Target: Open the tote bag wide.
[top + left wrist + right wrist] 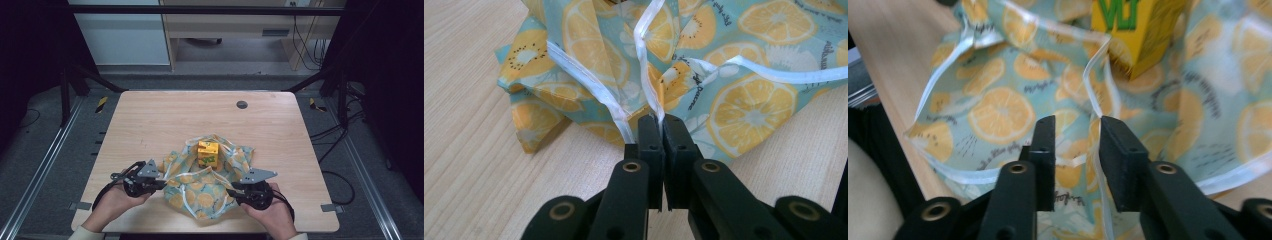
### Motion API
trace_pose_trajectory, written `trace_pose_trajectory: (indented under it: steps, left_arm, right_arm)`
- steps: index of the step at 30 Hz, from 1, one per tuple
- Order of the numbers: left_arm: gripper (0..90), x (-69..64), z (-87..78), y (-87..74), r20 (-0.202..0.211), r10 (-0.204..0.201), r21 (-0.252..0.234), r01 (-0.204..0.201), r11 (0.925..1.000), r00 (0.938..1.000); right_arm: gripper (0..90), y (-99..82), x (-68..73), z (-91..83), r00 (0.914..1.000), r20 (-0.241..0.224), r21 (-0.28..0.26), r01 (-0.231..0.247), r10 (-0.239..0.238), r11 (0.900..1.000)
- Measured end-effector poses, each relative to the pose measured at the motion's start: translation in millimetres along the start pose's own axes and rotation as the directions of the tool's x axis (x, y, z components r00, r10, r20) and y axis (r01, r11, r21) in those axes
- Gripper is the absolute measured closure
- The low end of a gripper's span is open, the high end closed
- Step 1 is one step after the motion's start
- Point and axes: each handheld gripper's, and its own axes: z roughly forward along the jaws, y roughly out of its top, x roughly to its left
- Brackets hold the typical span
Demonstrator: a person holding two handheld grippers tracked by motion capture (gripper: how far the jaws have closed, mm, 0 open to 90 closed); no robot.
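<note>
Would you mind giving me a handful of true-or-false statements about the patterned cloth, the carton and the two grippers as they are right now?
1. The left gripper is shut on a white-trimmed edge of the fruit-print cloth. True.
2. The right gripper is clamped tight on the cloth. False: its jaws stand apart, with a white-trimmed fold of cloth in the gap between them.
3. The yellow carton stands on the cloth. True.
4. The carton sits on bare wood beside the cloth. False: cloth lies under and around it.
5. The cloth is spread flat and smooth on the wooden table. False: it is bunched and folded.
</note>
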Motion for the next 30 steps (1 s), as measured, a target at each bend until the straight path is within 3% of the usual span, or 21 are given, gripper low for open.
trace_pose_trajectory:
  steps: [7,16,22,27,30]
  left_arm:
    - [87.6,0.6,3.5,-1.3,-0.006,-0.004,0.007,0.004,1.0,1.0]
    - [87.5,-0.9,5.7,-0.5,-0.008,0.01,0.014,-0.01,0.9998,0.9999]
    - [87.5,-2.5,5.7,-1.4,0.006,0.01,0.011,-0.01,0.9999,0.9999]
    - [87.5,-5.2,8.3,0.7,0.011,0.017,0.018,-0.017,0.9997,0.9998]
    - [87.5,-6.6,9.3,2.4,0.012,0.022,0.022,-0.022,0.9995,0.9997]
  right_arm:
    - [53.8,18.6,-9.5,-5.8,0.9983,0.055,-0.019,0.016,-0.015,0.9997]
    - [30.0,43.4,-27.1,17.9,0.9845,0.172,0.024,0.033,-0.037,0.9992]
    - [15.2,47.1,-32.1,30.2,0.9853,0.17,0.063,0.002,-0.013,0.998]
    - [28.8,46.3,-36.3,37.2,0.9844,0.174,0.124,0.004,-0.025,0.9923]
    - [44.7,46.6,-40.2,40.0,0.983,0.182,0.15,-0.002,-0.026,0.9887]
